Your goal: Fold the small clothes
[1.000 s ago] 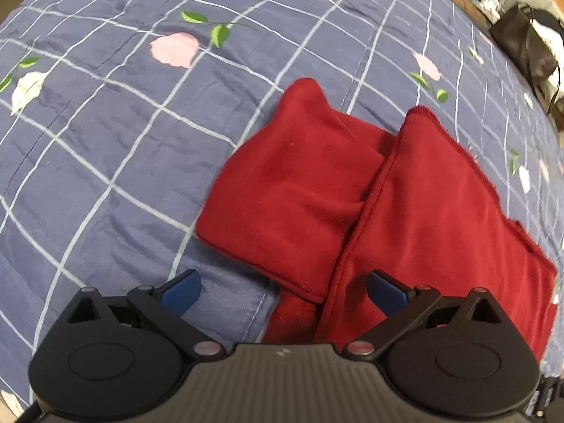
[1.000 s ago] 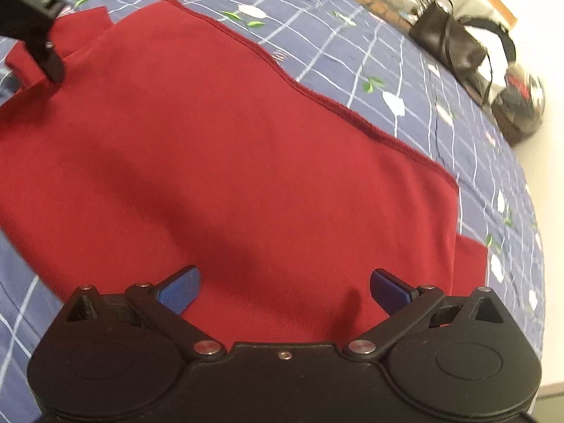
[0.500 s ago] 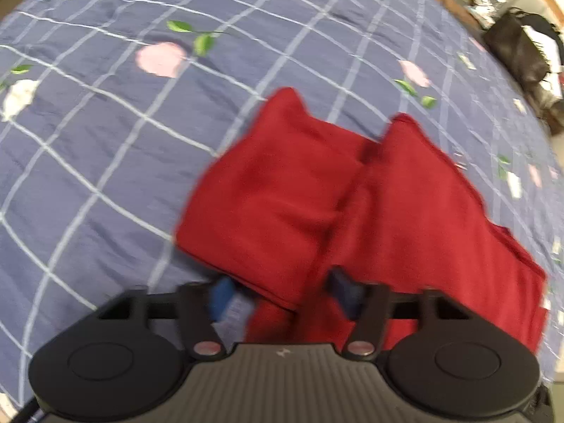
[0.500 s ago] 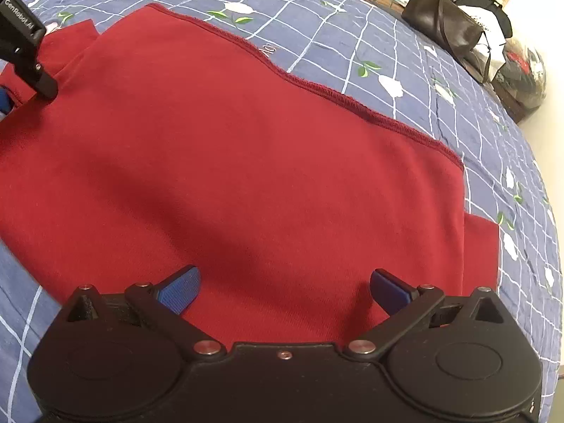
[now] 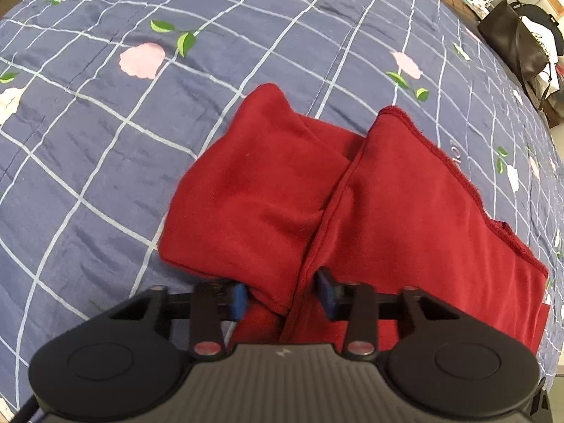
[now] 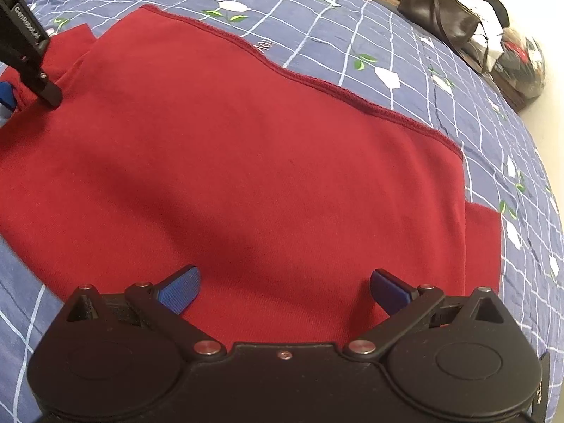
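While a red garment (image 6: 246, 162) covers the quilt (image 5: 88, 141) (blue checks), bags (image 6: 444, 17) sit beyond.

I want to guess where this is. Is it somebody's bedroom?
Probably a bedroom, yes. The red garment lies on a blue checked bedspread with flowers, spread like a bed cover. Beyond its far edge sits a dark handbag beside other bags, which suggests a home rather than a workshop.

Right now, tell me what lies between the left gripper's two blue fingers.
In the left wrist view, a bunched fold of the red fabric garment sits between them.
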### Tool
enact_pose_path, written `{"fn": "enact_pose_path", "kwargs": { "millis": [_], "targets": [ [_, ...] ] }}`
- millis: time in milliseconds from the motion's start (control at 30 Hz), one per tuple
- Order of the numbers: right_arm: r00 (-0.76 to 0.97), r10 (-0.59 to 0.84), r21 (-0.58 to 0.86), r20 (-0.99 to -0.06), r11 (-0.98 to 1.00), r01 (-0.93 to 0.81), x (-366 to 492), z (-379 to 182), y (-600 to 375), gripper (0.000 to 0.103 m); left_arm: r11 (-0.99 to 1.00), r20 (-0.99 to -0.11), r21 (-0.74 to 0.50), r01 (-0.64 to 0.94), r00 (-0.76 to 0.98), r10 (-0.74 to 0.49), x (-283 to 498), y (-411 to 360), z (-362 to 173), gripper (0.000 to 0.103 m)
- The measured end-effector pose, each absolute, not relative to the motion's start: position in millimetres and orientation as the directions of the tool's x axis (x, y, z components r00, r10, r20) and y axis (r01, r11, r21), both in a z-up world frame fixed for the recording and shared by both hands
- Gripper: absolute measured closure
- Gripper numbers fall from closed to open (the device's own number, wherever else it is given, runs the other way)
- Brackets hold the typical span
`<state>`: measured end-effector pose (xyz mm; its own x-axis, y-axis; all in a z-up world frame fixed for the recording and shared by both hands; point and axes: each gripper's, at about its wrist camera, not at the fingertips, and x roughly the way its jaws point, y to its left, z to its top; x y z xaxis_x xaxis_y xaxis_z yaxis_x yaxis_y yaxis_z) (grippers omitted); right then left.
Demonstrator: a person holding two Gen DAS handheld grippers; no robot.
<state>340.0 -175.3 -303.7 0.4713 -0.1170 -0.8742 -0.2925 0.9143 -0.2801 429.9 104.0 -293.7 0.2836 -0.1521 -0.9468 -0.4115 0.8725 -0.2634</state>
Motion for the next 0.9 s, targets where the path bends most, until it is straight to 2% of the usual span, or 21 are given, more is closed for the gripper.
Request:
{"fn": "enact_pose_path", "kwargs": {
  "millis": [33,200,633,900],
  "targets": [
    [0.469,-0.120,-0.279,-0.875,0.916,-0.287,340.4,-303.7,-175.4,0.000,0.871,-0.944,-0.270,-0.410,0.289,-0.157,429.3,103.4,-291.1,0.077],
    [0.457,-0.113,-0.269,-0.882,0.918,-0.292,342.1,-303.3,-177.3,0.000,0.891,-0.937,-0.264,-0.371,0.316,-0.146,429.7,94.1,-275.1,0.084],
    [0.391,0.019,-0.156,-0.920,0.898,-0.411,347.7,-300.9,-202.0,0.000,0.942,-0.887,-0.236,-0.239,0.450,-0.108,430.2,23.7,-204.2,0.087],
    [0.268,0.118,-0.038,-0.956,0.858,-0.513,335.7,-292.9,-253.9,0.000,0.989,-0.855,-0.150,-0.008,0.504,-0.125,434.8,-87.7,-163.3,0.088]
  ]
}}
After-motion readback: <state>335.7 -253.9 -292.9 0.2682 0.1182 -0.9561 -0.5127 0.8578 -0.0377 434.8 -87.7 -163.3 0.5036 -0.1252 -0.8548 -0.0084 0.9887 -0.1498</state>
